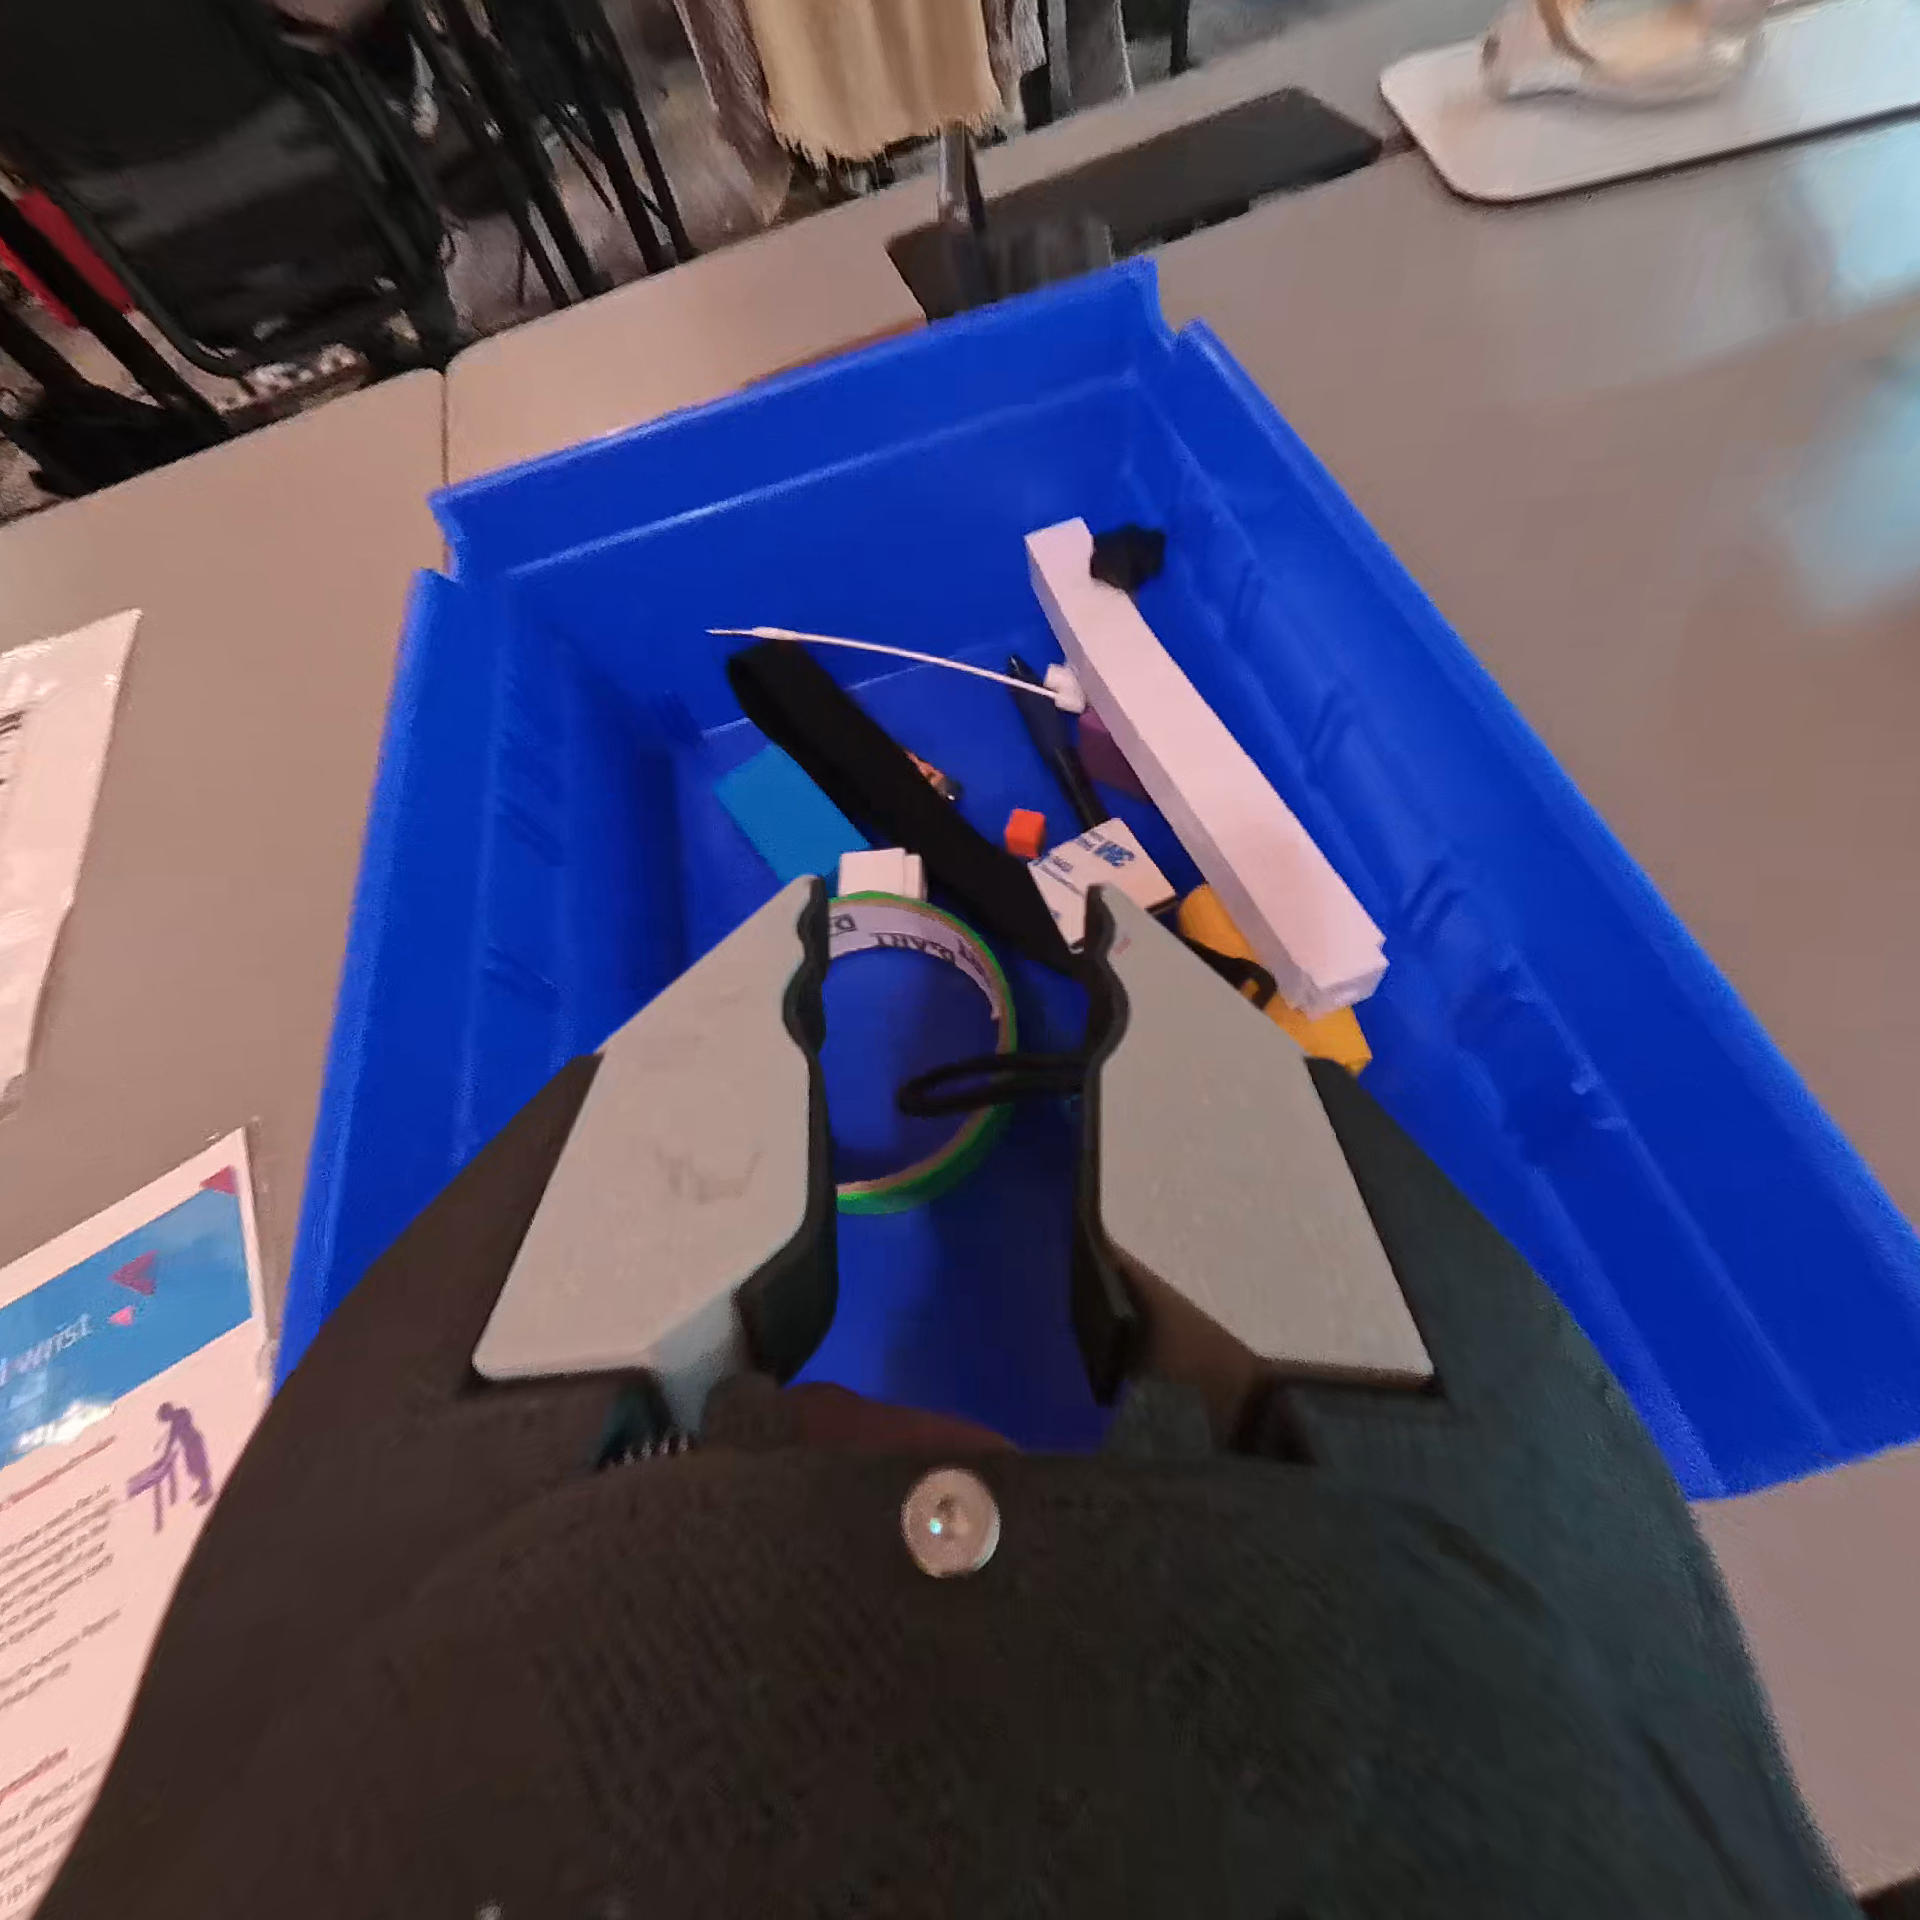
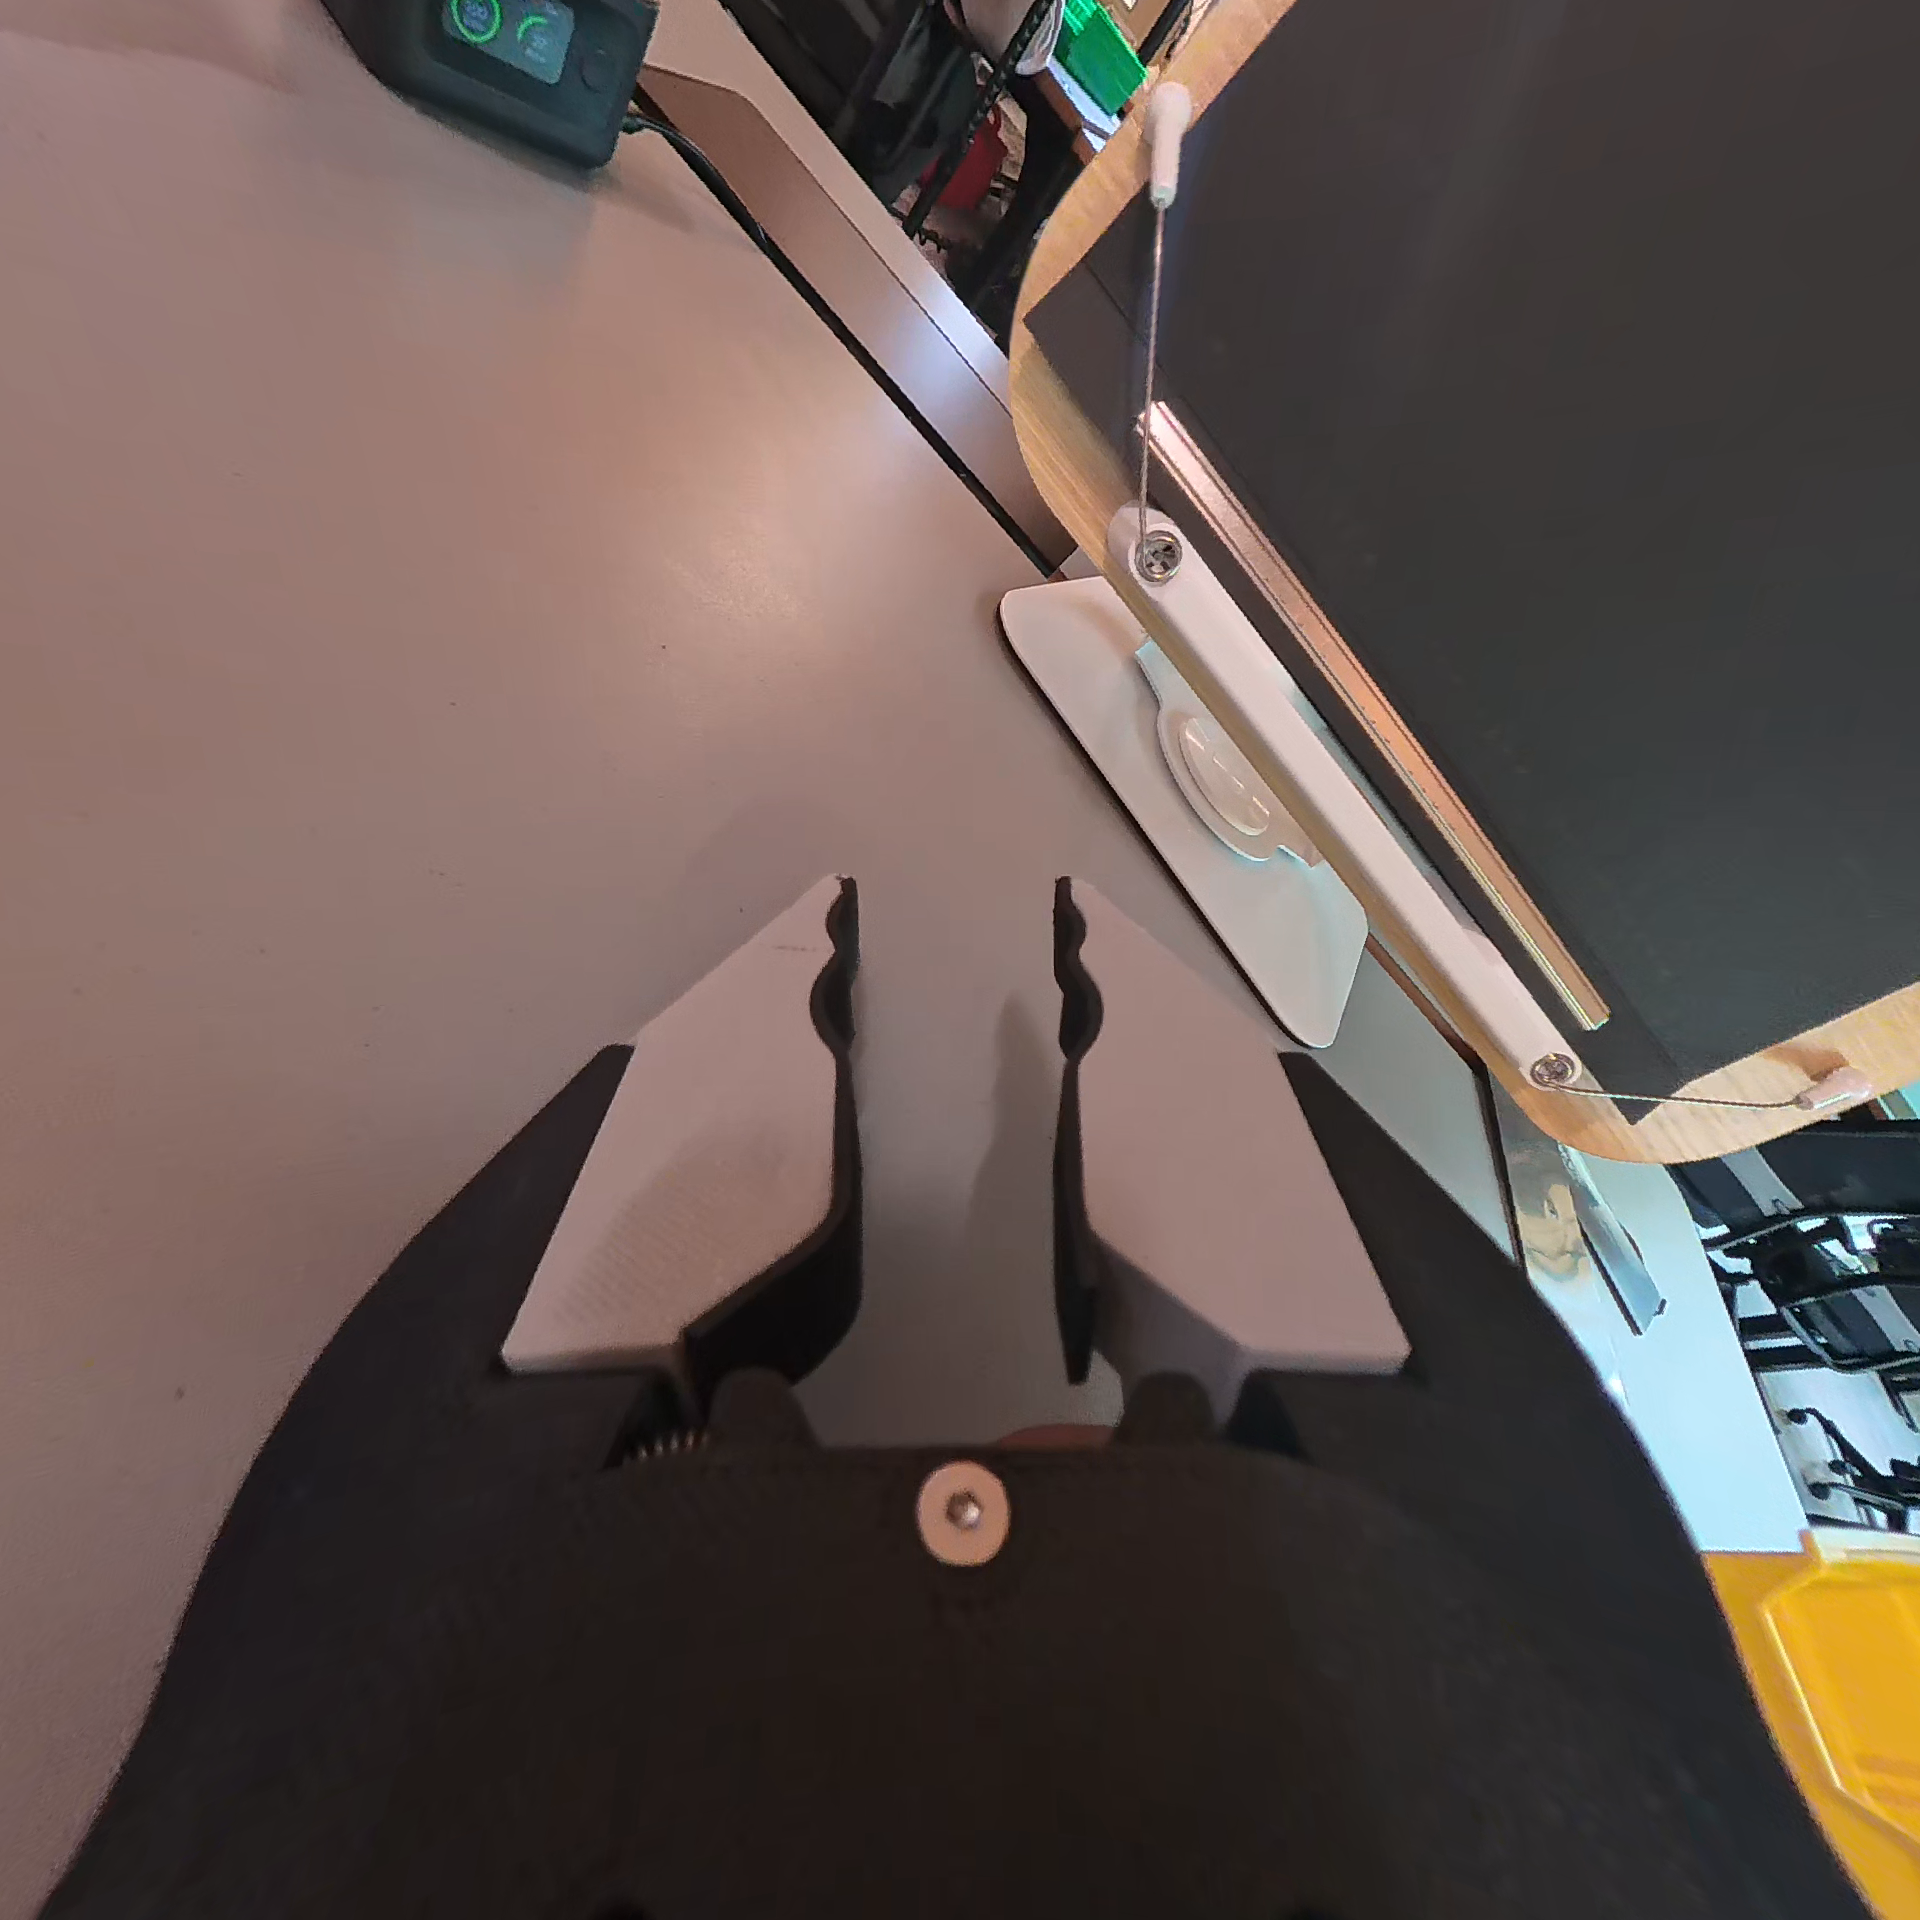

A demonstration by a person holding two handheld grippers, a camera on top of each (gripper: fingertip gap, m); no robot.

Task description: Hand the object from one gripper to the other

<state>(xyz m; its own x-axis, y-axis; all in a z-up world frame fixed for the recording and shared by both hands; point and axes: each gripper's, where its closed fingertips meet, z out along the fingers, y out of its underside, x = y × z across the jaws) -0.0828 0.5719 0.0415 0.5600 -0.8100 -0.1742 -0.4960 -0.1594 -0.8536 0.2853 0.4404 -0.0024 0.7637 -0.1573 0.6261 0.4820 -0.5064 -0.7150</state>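
Hovering inside blue bin (image 1: 436, 935) walls

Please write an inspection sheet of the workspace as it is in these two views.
Surface: grey table, mostly bare.
Job's things: blue bin holding a green tape roll, a long white block, a black strap, a small orange cube and a yellow part.
Clutter: printed sheets left of the bin; white base plate.
Grippers: left gripper open above the bin; right gripper open over bare table; neither holds anything.
Cables: black cable along the table edge.
Surroundings: chairs beyond the table; dark device with lit display.
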